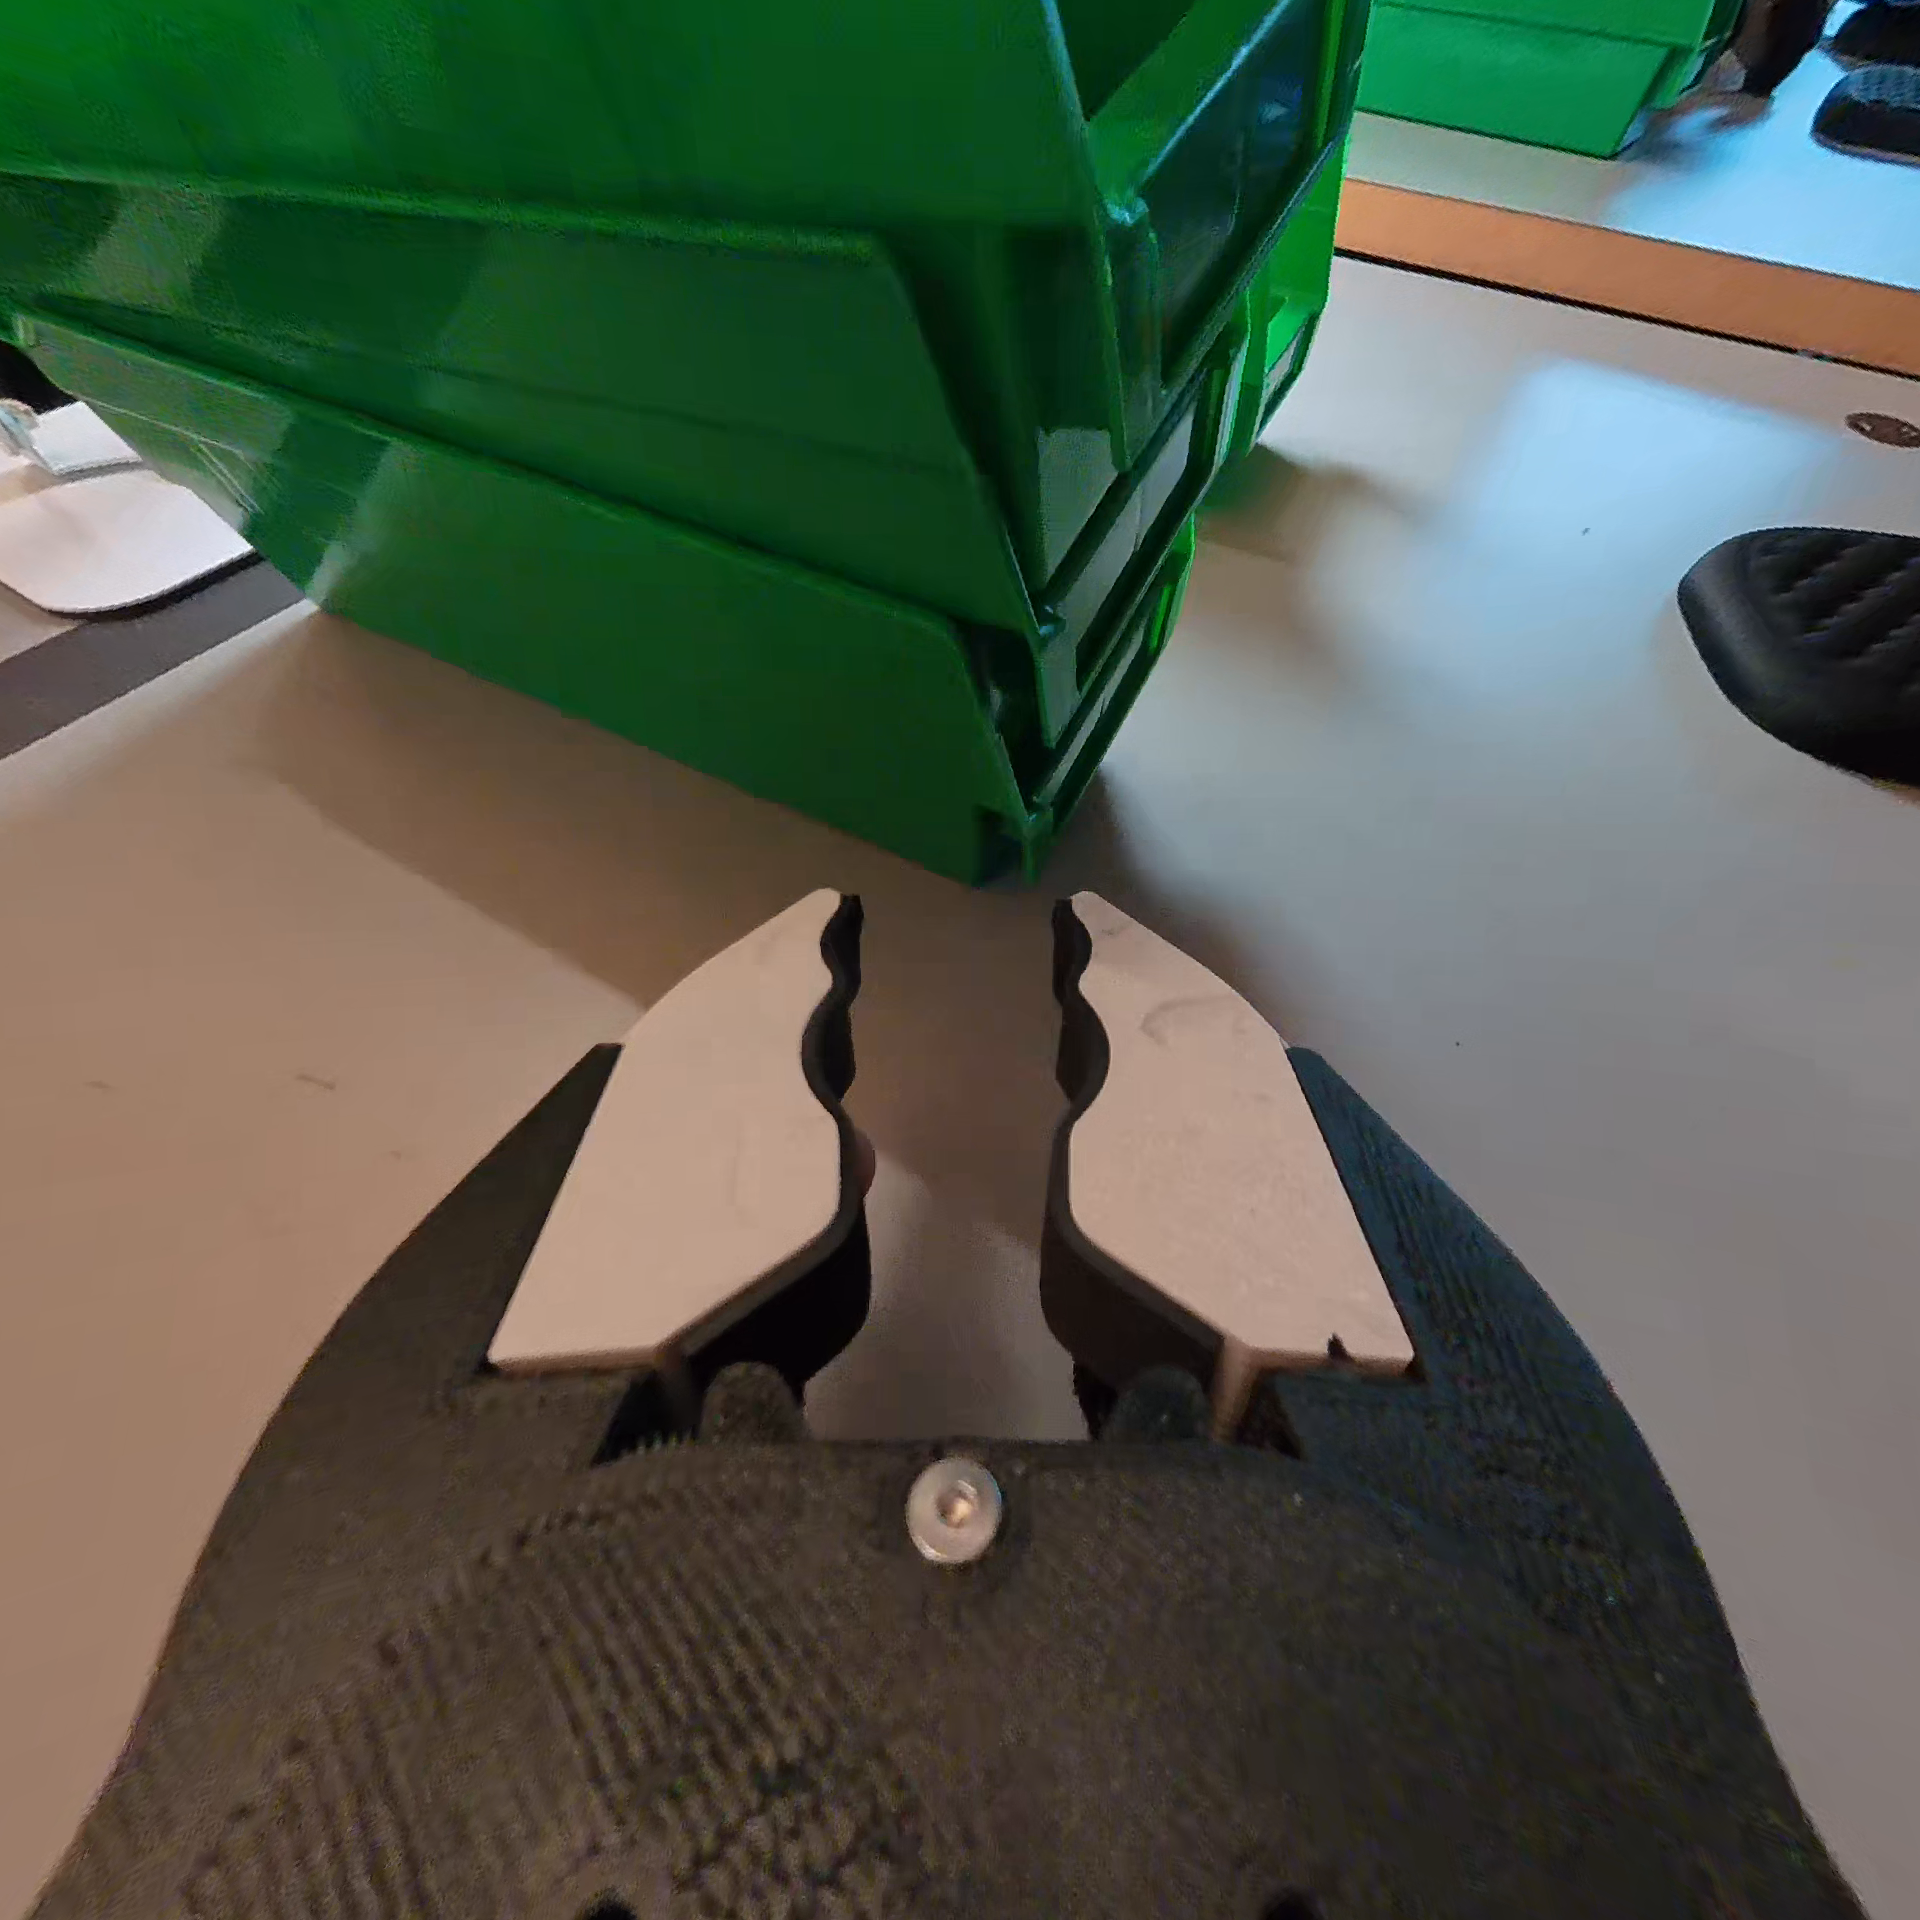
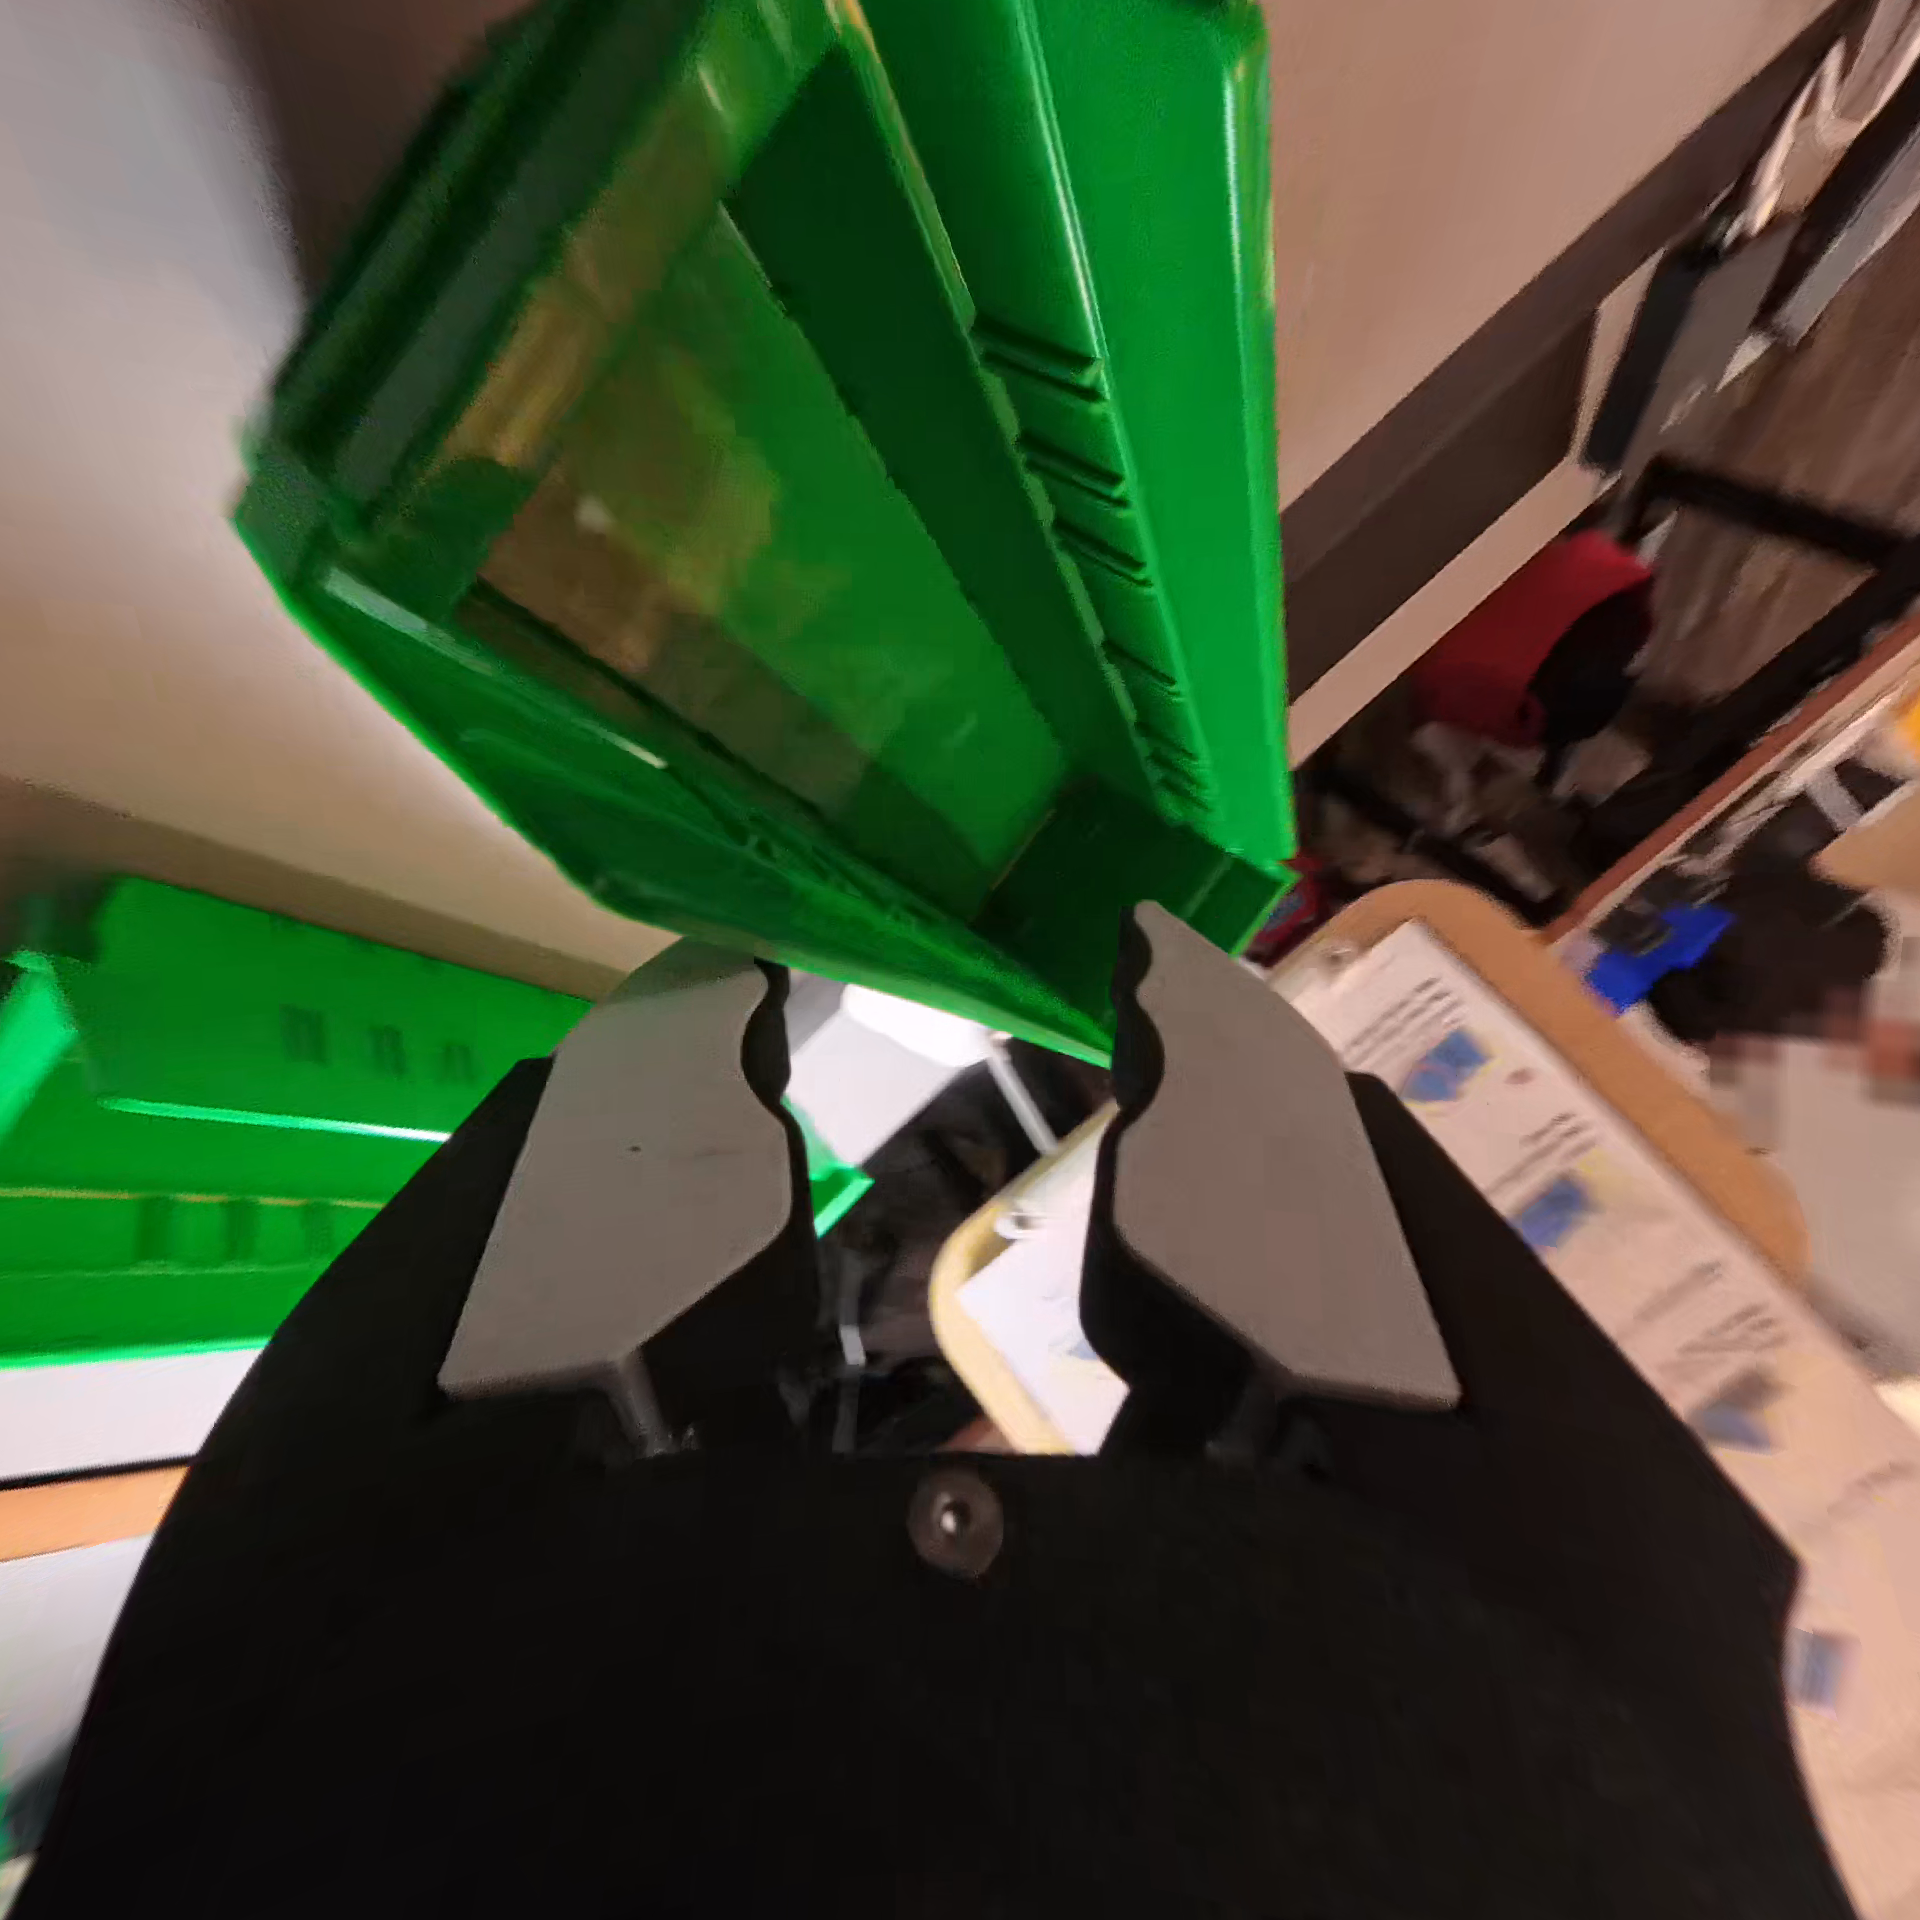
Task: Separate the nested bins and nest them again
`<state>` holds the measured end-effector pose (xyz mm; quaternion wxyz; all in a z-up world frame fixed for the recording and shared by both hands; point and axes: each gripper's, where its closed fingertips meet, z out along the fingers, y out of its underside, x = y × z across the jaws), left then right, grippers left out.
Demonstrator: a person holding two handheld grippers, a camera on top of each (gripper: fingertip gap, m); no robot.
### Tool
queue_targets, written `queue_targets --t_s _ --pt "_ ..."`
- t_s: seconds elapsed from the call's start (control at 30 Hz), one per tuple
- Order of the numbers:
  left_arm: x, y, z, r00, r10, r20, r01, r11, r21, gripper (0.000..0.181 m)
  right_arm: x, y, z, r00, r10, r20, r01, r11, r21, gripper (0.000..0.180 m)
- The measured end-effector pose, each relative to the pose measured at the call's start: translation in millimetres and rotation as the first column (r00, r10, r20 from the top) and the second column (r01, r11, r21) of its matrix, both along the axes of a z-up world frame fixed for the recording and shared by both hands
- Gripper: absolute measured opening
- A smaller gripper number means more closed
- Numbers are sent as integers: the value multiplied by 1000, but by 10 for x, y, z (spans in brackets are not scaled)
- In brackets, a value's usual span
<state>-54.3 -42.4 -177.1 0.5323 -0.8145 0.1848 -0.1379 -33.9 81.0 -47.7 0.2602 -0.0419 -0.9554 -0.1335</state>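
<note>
In the left wrist view a stack of nested green bins (image 1: 644, 540) stands on the pale table (image 1: 1403, 935), their label fronts facing right. My left gripper (image 1: 956, 904) is open and empty, low over the table, its tips just short of the bottom bin's near corner. In the right wrist view my right gripper (image 2: 951, 956) is shut on the rim at the corner of a single green bin (image 2: 790, 520) and holds it tilted in the air. The bin's rim covers the left fingertip. Another green bin (image 2: 229, 1143) lies at the left, blurred.
Another green bin (image 1: 1517, 73) sits on a farther table at the top right. A black textured pad (image 1: 1818, 665) is at the right edge. A white flat piece (image 1: 94, 540) lies left of the stack. Cluttered shelves and a papered table (image 2: 1558, 1195) lie beyond the right gripper. The tips of one gripper are about 20 cm away from the tips of the other.
</note>
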Motion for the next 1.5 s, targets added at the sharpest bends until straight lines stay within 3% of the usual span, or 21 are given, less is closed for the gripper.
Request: queue_targets --t_s 0.13,0.33,0.43,0.57,0.6,0.7,0.87,1.0,1.17,1.5 --pt "55 7 17 1000 -11 -2 11 1000 15 35 165 -40 -97 989 -137 -48 131 984 -123 59" --pt "87 70 27 1000 -10 7 10 1000 26 32 467 28 -78 930 -342 -137 324 936 -136 52" --pt "147 97 29 999 -50 14 50 998 24 26 540 -346 111 868 -468 -166 388 847 -362 48" --pt "158 217 30 995 -64 -79 67 997 41 12 472 -893 158 832 -526 -177 378 771 -512 49" --pt "164 237 28 994 -65 -86 69 997 41 13 458 -951 73 819 -551 -161 412 760 -503 49" --pt "272 206 18 991 -111 -80 110 994 -15 43 373 -851 -226 754 -627 -196 524 754 -395 51" --pt "204 263 214 979 -36 -199 51 996 72 50 253 -726 -571 710 -670 -216 609 738 -290 51" --pt "124 489 277 974 12 -228 10 996 93 57 184 -633 -667 703 -675 -225 639 738 -218 34" --pt "246 558 232 992 -31 -120 43 994 98 55 237 -583 -637 717 -656 -235 630 755 -182 33" --pt "267 546 211 990 17 -141 6 987 160 51 315 -660 -82 686 -699 -201 605 702 -376 32"
